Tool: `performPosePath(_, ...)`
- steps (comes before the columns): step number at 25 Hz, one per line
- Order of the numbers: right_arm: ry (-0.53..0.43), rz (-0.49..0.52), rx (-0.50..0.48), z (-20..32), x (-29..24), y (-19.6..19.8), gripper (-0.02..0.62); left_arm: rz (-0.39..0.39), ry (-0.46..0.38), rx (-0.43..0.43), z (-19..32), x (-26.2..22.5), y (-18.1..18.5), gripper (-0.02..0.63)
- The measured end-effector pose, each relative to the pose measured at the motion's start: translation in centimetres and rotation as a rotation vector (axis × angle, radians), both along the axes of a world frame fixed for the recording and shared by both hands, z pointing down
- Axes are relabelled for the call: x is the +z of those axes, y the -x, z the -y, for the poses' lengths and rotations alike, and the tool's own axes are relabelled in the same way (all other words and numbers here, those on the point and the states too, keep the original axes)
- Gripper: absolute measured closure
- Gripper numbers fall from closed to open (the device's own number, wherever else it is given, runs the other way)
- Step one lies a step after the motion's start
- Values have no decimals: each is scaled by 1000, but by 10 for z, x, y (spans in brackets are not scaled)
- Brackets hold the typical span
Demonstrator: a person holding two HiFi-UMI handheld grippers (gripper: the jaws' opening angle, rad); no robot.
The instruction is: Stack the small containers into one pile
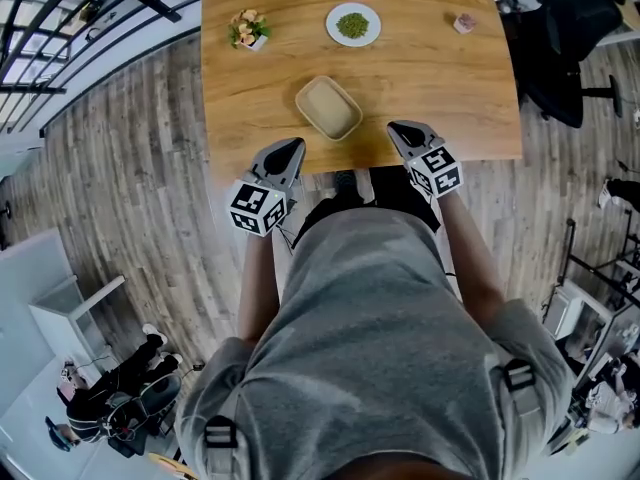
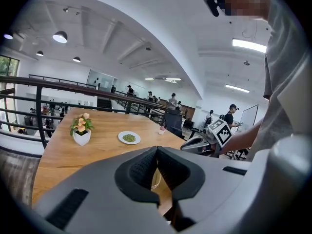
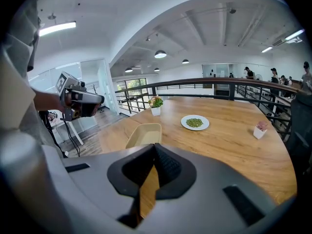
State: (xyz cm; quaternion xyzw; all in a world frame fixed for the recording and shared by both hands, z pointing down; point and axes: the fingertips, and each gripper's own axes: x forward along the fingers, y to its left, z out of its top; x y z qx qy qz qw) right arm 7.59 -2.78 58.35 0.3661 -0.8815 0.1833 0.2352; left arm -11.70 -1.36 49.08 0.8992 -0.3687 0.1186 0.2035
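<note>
While left gripper (image 1: 289,150) and right gripper (image 1: 401,129) sit closed, empty, below beige container (image 1: 328,107) at frame centre, stacking seems done; next: withdraw.

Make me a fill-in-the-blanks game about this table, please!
The food on the white plate is ____ in colour.
The beige container lies on a ____ table.
The jaws of the left gripper and the right gripper are both ____, with nothing in them.
In the head view, the flower pot stands to the ____ of the plate.
Missing words: green; wooden; shut; left.
</note>
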Motion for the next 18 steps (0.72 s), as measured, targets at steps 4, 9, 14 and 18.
performPosePath(4, -1, -4, -14, -7, -3, -6, 591, -2, -1, 8, -2, -1, -11, 586)
performPosePath(9, 3, -17, -34, -6, -2, 8, 591, -8, 5, 10, 4, 4, 2, 586)
performPosePath(14, 8, -27, -51, -10, -1, 11, 591, -8, 4, 3, 4, 5, 2, 586)
performPosePath(18, 7, -34, -66, -11, 2, 13, 591, -5, 5, -2, 4, 8, 3, 586)
